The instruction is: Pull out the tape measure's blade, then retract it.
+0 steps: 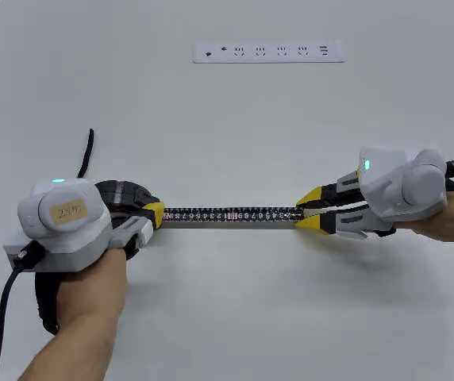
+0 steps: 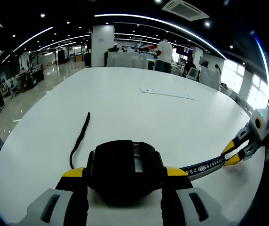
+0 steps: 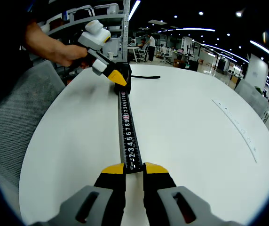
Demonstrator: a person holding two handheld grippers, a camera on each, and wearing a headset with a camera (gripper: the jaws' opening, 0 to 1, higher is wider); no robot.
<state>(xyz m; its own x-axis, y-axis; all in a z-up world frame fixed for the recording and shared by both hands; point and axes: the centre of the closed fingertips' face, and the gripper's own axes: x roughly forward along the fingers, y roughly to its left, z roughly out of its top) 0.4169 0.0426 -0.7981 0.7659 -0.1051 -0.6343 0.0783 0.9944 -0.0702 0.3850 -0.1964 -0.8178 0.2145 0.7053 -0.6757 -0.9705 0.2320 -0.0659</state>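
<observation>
Our left gripper (image 1: 146, 225) clamps the tape measure (image 1: 124, 197) on the white table (image 1: 235, 119); our right gripper (image 1: 307, 211) pinches the tip of its blade (image 1: 231, 215), stretched between them. The pull-out looks about done, we judge; next comes a slow, guided retraction.

One tape measure (image 1: 124, 194), two hand-held grippers (image 1: 148, 223) (image 1: 303, 212), one powerstrip (image 1: 268, 51).

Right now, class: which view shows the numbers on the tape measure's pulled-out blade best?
The right gripper view: the black numbered blade runs away from its jaws, digits large. Head view: whole length, tiny digits. Left gripper view: a short stretch.
</observation>
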